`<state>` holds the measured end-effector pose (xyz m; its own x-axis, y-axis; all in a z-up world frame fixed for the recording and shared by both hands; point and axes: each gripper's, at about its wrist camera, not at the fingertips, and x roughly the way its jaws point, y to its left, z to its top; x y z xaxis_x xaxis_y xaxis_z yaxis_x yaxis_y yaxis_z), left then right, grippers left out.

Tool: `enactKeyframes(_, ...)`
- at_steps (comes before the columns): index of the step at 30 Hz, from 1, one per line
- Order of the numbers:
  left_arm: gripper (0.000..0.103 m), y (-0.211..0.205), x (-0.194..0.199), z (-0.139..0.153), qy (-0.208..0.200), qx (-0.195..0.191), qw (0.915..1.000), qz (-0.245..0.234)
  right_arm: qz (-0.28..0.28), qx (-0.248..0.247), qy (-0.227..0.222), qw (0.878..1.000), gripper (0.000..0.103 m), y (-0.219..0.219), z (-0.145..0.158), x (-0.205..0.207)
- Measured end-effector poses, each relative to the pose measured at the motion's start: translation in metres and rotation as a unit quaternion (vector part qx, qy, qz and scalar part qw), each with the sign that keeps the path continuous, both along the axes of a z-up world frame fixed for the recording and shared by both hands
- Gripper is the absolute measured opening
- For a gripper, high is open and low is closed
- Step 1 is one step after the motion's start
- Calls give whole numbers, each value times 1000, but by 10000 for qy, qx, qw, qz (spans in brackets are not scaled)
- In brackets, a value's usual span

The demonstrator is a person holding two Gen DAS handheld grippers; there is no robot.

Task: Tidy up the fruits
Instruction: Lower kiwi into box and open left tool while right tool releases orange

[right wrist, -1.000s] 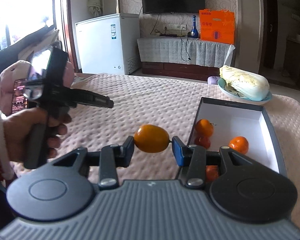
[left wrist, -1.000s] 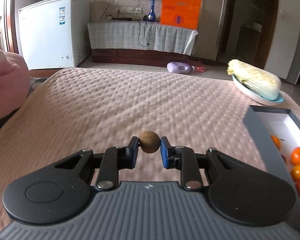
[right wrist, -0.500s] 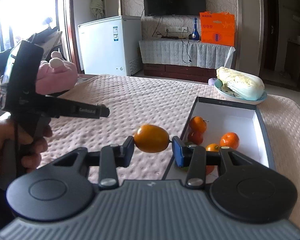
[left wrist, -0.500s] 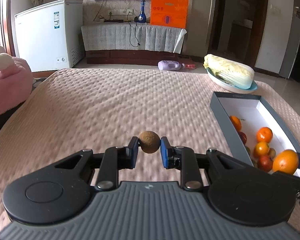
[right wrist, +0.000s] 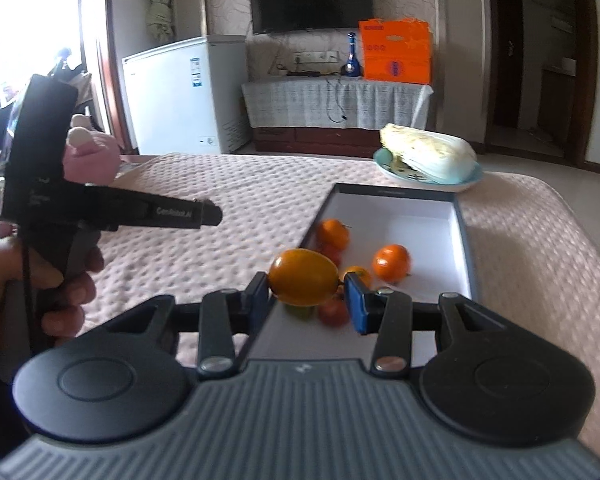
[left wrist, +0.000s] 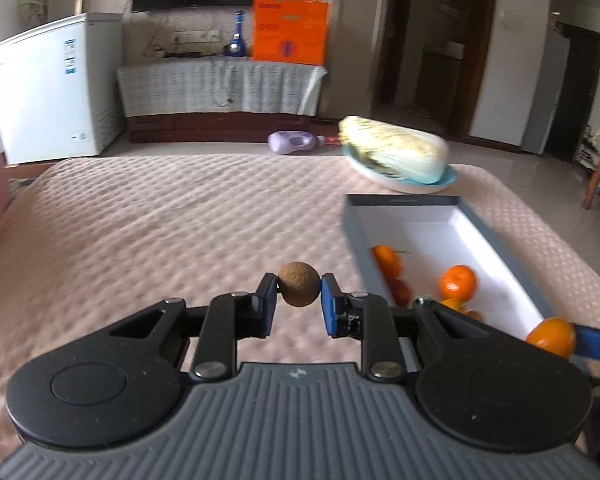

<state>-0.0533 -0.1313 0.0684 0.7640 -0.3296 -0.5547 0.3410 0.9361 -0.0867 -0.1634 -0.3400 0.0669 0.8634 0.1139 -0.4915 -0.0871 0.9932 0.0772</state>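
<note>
My left gripper (left wrist: 299, 286) is shut on a small round brown fruit (left wrist: 299, 283), held above the pink bedspread just left of the box. My right gripper (right wrist: 305, 285) is shut on an oval orange-yellow fruit (right wrist: 303, 277) over the near left corner of the grey box with a white inside (right wrist: 420, 216). That same orange-yellow fruit (left wrist: 551, 337) and a blue pad show at the right edge of the left wrist view. Several oranges and small red fruits lie in the box (left wrist: 500, 236). In the right wrist view a hand holds the left gripper (right wrist: 208, 214) at the left.
A cabbage on a light blue plate (left wrist: 396, 156) stands beyond the box near the far edge of the bed. A pink plush toy (right wrist: 88, 152) lies at the left. A white freezer (left wrist: 56, 84) and a covered cabinet stand beyond the bed.
The left gripper has swung to the right with the brown fruit, bringing the box into fuller view. The right gripper has moved over the box's near left corner with its fruit.
</note>
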Motion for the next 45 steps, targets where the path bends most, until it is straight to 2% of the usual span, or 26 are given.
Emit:
enactKeyframes(9,28,-62,14,-8,66,-36,9989,-469,-429,72,326,9985,44,-23,-9,-1)
enactKeyframes(18,28,-115,26,-23,148,23,9961,-865,-514,53,485,9975,44,-36,-17,-2)
enactKeyframes(24,29,-125,35,-28,288,115,9970,-707,-547,39,523,9971,44,-42,-21,-2)
enactKeyframes(28,30,-125,33,-26,211,211,9969,-731,-580,22,542,9968,44,-42,-21,0)
enactKeyframes(30,43,-123,33,-26,217,220,9970,-704,-590,13,559,9967,44,-42,-22,2)
enactKeyframes(32,52,-123,32,-26,186,265,9973,-655,-566,-16,549,9969,44,-39,-22,4)
enactKeyframes(37,53,-121,30,-23,144,254,9974,-666,-484,-134,583,9970,44,-31,-26,15)
enactKeyframes(44,53,-112,31,-21,211,256,9977,-597,-649,-183,685,9954,44,-27,-35,41)
enactKeyframes(45,56,-110,30,-20,220,250,9977,-586,-679,-185,718,9949,44,-27,-37,45)
